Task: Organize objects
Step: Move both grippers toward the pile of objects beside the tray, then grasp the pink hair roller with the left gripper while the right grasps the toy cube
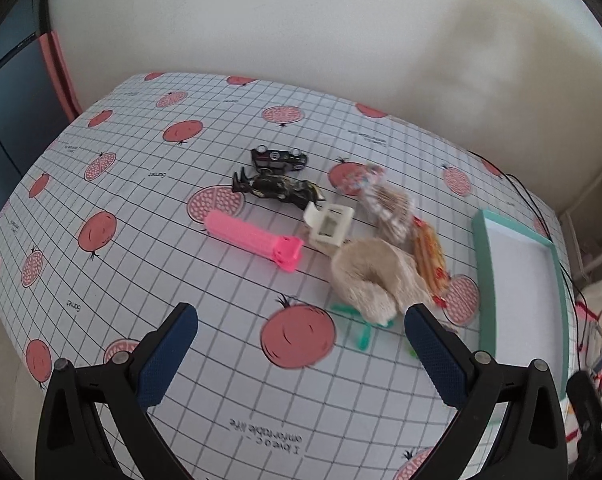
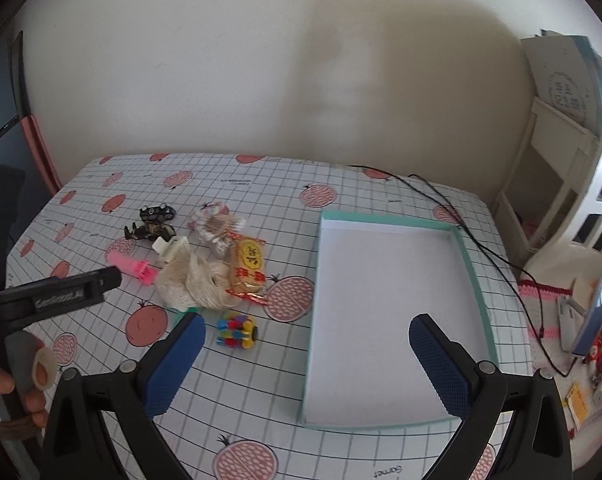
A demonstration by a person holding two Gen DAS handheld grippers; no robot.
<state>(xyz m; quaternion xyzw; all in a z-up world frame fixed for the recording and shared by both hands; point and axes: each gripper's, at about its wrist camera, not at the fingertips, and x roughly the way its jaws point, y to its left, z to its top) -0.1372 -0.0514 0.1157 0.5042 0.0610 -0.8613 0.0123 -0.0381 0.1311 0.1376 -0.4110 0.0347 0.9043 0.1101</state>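
A heap of small objects lies mid-table: a pink hair roller [image 1: 253, 238] [image 2: 131, 266], a black toy car [image 1: 279, 158] [image 2: 157, 212], a black toy motorbike [image 1: 277, 188] [image 2: 151, 232], a white clip [image 1: 329, 224] [image 2: 173, 249], a cream cloth [image 1: 375, 276] [image 2: 193, 282], a snack packet [image 2: 249, 268] [image 1: 431, 258] and a colourful block toy [image 2: 237, 332]. A teal-rimmed shallow box [image 2: 471, 264] [image 1: 485, 280] lies right of them, holding nothing. My left gripper [image 1: 301, 332] hovers open in front of the heap. My right gripper [image 2: 307, 338] hangs open over the box's near left rim.
The table wears a grid cloth with pomegranate prints [image 1: 113, 184]. A black cable [image 2: 497, 256] trails past the box's far right corner. A white shelf unit [image 2: 557, 148] and clutter stand beyond the right edge. A hand [image 2: 17, 376] holding the left tool shows at the lower left.
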